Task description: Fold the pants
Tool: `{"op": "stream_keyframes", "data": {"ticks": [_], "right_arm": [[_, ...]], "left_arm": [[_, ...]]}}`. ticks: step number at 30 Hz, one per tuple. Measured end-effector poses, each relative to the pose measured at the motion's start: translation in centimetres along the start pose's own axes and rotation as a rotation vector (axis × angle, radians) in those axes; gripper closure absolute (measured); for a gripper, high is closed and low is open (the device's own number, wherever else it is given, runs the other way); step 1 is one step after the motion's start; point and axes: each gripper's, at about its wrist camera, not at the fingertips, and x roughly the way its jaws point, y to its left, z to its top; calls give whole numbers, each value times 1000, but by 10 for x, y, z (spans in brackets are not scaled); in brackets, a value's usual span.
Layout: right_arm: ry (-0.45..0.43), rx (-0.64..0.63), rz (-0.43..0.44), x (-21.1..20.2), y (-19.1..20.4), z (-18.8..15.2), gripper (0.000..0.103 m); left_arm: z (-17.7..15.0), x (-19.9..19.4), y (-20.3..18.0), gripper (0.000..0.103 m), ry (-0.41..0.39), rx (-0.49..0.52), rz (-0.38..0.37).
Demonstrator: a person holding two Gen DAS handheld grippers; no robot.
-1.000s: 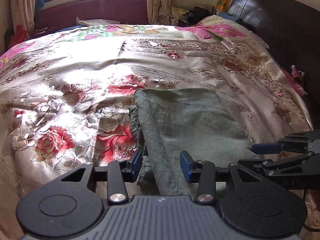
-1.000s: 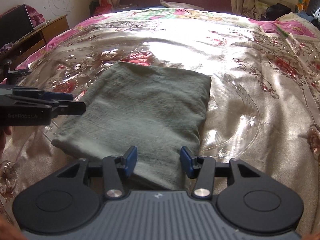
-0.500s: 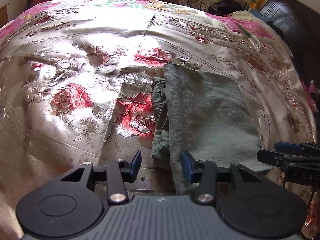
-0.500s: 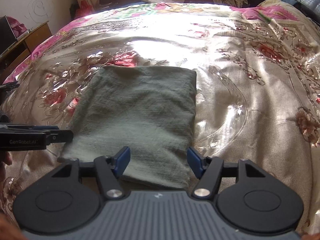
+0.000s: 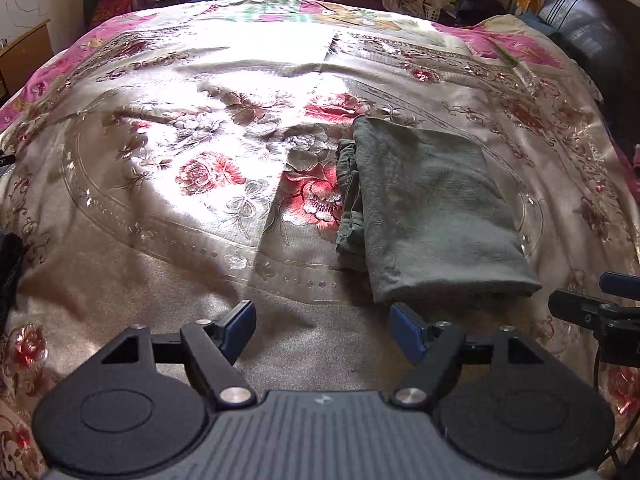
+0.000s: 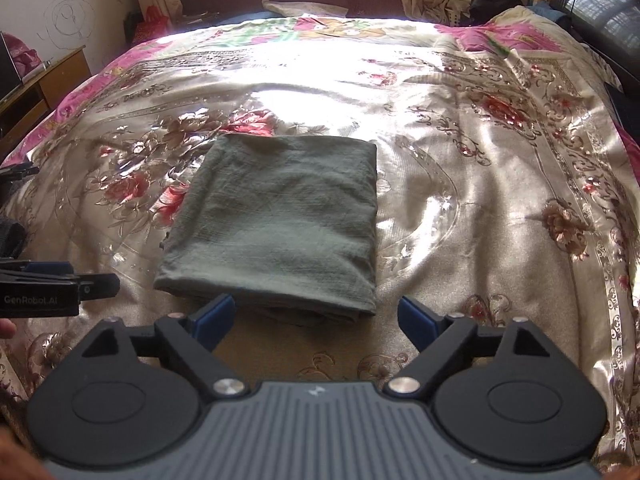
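at the near edge of the bed, the left gripper (image 5: 323, 331) is held with its jaws spread wide and nothing between them, above the plain golden border of the bedspread (image 5: 168, 184). the right gripper (image 6: 316, 322) is likewise held with jaws wide apart and empty, its blue fingertips (image 6: 214, 316) just short of the near edge of the pants (image 6: 276, 224). in the right wrist view the left gripper is seen at the left edge, apart from the cloth; in the left wrist view the right gripper (image 5: 600, 304) is seen at the right edge, just beyond the near right corner of the pants (image 5: 428, 208).

the grey-green pants are laid folded into a compact rectangle on the floral satin bedspread, slightly nearer than the middle of the bed. layered edges are shown along the left side of the fold. beyond, pink flowered fabric is seen along the far border, with a dark headboard (image 6: 600, 8) at the right and a wooden cabinet (image 6: 44, 80) at the left.
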Motion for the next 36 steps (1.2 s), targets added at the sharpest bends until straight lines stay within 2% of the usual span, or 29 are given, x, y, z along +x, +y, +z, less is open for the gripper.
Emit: {"op": "stream_keyframes", "data": {"ticks": [2,4,7,20,36], "right_arm": [[5,-2,-13,-4,3,-5,10],[7,-7,-23,-7,6,-10,9],[15,5,-32,-12,8,-18,4],[3,32,-48,-27,8,-24,4],[-27,72,-78,-50,-1,-29,2]], "left_arm": [[-6,-6,-2,3,-14,2,15],[-12,-10,-4,0,-16,3,32],[-19,-15,-5,0,-12,-14,33],[-29,-29,-14,0,-25,-2,46],[-41,-54,-32,0,-46,15,112]]}}
